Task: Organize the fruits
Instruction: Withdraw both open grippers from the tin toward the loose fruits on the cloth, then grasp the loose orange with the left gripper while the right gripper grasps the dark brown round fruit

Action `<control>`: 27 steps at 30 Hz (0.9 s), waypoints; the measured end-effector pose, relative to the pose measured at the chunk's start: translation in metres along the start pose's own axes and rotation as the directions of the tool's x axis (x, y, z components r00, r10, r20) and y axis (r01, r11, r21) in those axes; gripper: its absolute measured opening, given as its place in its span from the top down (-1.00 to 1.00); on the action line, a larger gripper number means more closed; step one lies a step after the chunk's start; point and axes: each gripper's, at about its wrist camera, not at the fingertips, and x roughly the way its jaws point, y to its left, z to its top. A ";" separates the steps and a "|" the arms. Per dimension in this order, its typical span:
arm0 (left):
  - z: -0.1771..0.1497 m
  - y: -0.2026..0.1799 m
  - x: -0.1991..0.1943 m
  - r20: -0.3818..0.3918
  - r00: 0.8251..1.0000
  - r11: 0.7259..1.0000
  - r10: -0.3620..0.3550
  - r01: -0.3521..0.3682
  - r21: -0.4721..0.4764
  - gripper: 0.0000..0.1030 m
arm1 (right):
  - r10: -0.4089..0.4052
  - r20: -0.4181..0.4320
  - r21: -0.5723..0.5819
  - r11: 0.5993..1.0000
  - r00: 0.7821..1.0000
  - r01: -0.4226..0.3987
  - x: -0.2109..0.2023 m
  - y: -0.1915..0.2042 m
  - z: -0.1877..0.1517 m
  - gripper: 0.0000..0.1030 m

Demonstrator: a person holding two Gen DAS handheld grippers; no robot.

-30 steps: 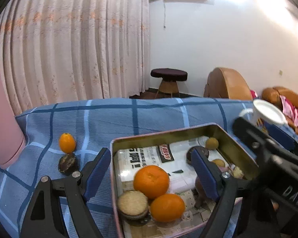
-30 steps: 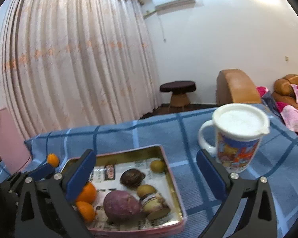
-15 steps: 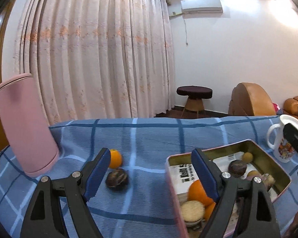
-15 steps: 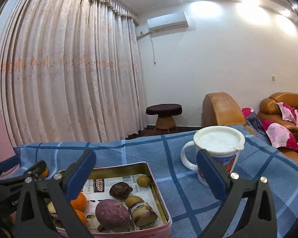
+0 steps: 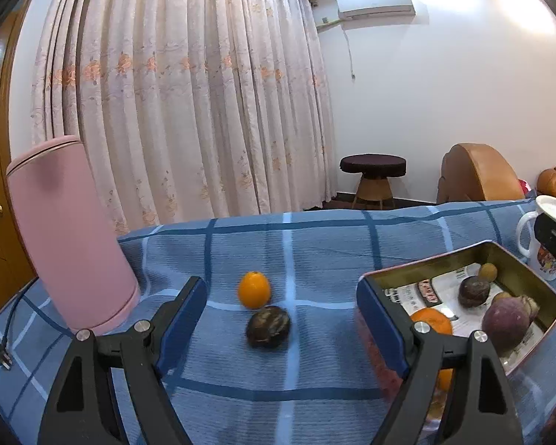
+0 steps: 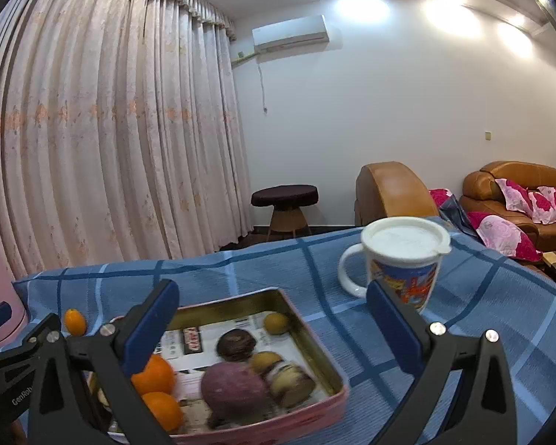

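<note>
Table [image 5: 315, 244] under a blue checked cloth carries everything. At its left end stands a tall pink cylinder container [image 5: 66, 230], upright, with a black plug and cord [image 5: 2, 350] lying on the cloth beside it. Right of centre sits the pink-walled tin tray [image 6: 311, 337], lined with printed paper, holding most of the fruit: two oranges [image 6: 154, 374] at its left side, one behind the other, a big purple round fruit [image 6: 233, 389] in the near middle, a dark brown fruit [image 6: 236, 345] behind that, a small yellowish fruit [image 6: 276, 322] in the far corner, and a few more pieces at the near right too blurred to name. White mug [image 6: 404, 263] with a cartoon print and a white lid stands upright on the cloth, right of the tray, apart from it. Two fruits lie loose on the cloth left of the tray, just beside each other: a small orange [image 5: 254, 290] and, nearer, a dark brown wrinkled fruit [image 5: 267, 326]. Left gripper [image 5: 281, 319] jaws spread wide, empty, the two loose fruits framed between them but untouched. Right gripper [image 6: 270, 322] jaws also spread wide, holding nothing, above the tray.
</note>
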 end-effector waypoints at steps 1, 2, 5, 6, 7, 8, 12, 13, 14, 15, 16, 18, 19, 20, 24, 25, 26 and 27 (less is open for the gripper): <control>-0.001 0.003 0.000 0.000 1.000 1.000 0.005 -0.005 0.002 -0.64 | -0.002 -0.001 0.001 1.000 1.000 0.002 0.000 0.005 -0.001 -1.00; -0.001 0.006 0.000 0.001 1.000 1.000 0.008 -0.008 0.003 -0.64 | -0.004 0.000 0.003 1.000 1.000 0.004 0.000 0.009 -0.001 -1.00; -0.002 0.016 0.000 0.005 1.000 1.000 0.018 -0.018 0.002 -0.64 | 0.006 -0.001 0.022 1.000 1.000 -0.006 0.000 0.022 -0.002 -1.00; -0.003 0.020 0.000 0.004 1.000 1.000 0.023 -0.023 0.003 -0.64 | 0.013 -0.005 0.028 1.000 1.000 -0.013 0.000 0.027 -0.003 -1.00; -0.003 0.023 0.000 0.003 1.000 1.000 0.024 -0.024 0.000 -0.64 | 0.020 -0.009 0.030 0.999 1.000 -0.019 0.000 0.032 -0.004 -1.00; -0.004 0.025 0.001 0.002 1.000 1.000 0.025 -0.025 -0.002 -0.64 | 0.026 -0.013 0.030 0.999 1.000 -0.026 0.001 0.039 -0.005 -1.00; -0.005 0.039 0.003 -0.003 1.000 1.000 0.030 -0.030 -0.004 -0.64 | 0.050 -0.020 0.023 0.999 0.999 -0.050 0.000 0.062 -0.008 -1.00; -0.005 0.043 0.004 -0.003 0.999 0.999 0.034 -0.034 0.000 -0.64 | 0.054 -0.021 0.021 0.998 0.998 -0.054 -0.001 0.067 -0.009 -1.00; -0.006 0.048 0.004 -0.003 0.999 0.999 0.039 -0.039 0.004 -0.64 | 0.060 -0.022 0.020 0.998 0.998 -0.060 -0.001 0.072 -0.010 -1.00; -0.006 0.053 0.005 -0.003 0.999 0.999 0.045 -0.045 0.005 -0.64 | 0.068 -0.023 0.021 0.998 0.997 -0.067 -0.001 0.077 -0.011 -1.00; -0.006 0.059 0.006 -0.005 0.999 0.999 0.053 -0.053 0.003 -0.64 | 0.076 -0.027 0.019 0.997 0.997 -0.076 -0.001 0.083 -0.012 -1.00; -0.007 0.068 0.008 -0.011 0.998 0.998 0.064 -0.064 -0.002 -0.64 | 0.089 -0.031 0.013 0.996 0.996 -0.089 0.000 0.091 -0.013 -1.00; -0.007 0.074 0.010 -0.017 0.997 0.997 0.072 -0.072 -0.008 -0.64 | 0.095 -0.032 0.009 0.995 0.995 -0.095 0.000 0.096 -0.013 -1.00; -0.008 0.079 0.011 -0.020 0.996 0.997 0.082 -0.082 -0.011 -0.64 | 0.102 -0.033 0.004 0.995 0.994 -0.102 0.001 0.100 -0.013 -1.00; -0.010 0.098 0.012 -0.002 0.987 0.987 0.159 -0.159 0.008 -0.64 | 0.134 -0.050 -0.031 0.990 0.990 -0.135 0.002 0.121 -0.016 -1.00; -0.010 0.105 0.014 -0.006 0.986 0.986 0.169 -0.169 0.009 -0.64 | 0.145 -0.059 -0.046 0.988 0.988 -0.147 0.003 0.127 -0.017 -1.00; -0.010 0.109 0.016 -0.009 0.984 0.984 0.178 -0.178 0.009 -0.64 | 0.150 -0.066 -0.058 0.986 0.986 -0.154 0.003 0.132 -0.017 -1.00; -0.011 0.116 0.019 -0.026 0.980 0.980 0.198 -0.198 0.002 -0.64 | 0.156 -0.074 -0.075 0.984 0.985 -0.161 0.005 0.138 -0.018 -0.99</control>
